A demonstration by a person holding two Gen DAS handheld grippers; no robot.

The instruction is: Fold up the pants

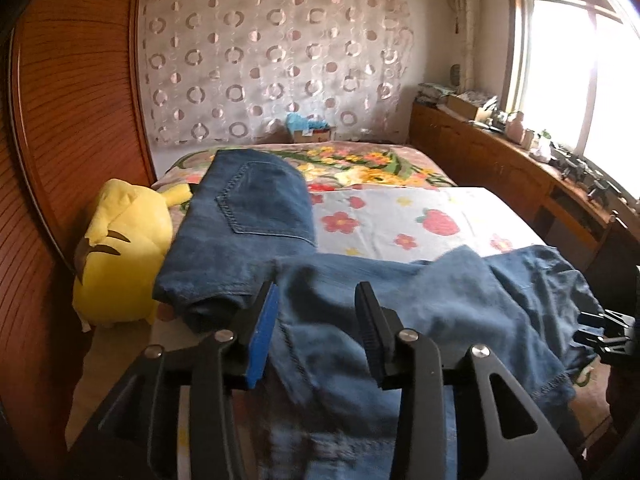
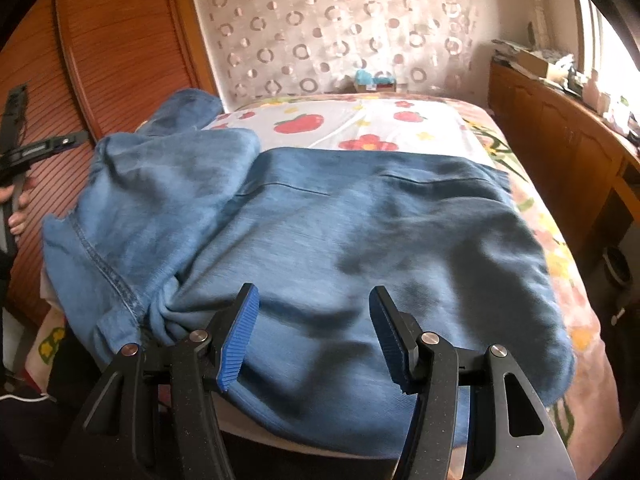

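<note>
A pair of light blue jeans (image 1: 420,308) lies crumpled across the near part of the bed; in the right wrist view it (image 2: 360,248) spreads wide, with a bunched leg at the left. My left gripper (image 1: 316,304) is open just above the denim, holding nothing. My right gripper (image 2: 314,312) is open over the near edge of the jeans, holding nothing. A folded pair of darker jeans (image 1: 248,224) lies at the left with its back pocket up.
A yellow plush toy (image 1: 120,252) sits beside the folded jeans against the wooden headboard (image 1: 72,112). The bed has a floral blanket (image 1: 400,216). A wooden cabinet (image 1: 520,168) with clutter runs along the right under the window. The other gripper (image 2: 24,152) shows at the left edge.
</note>
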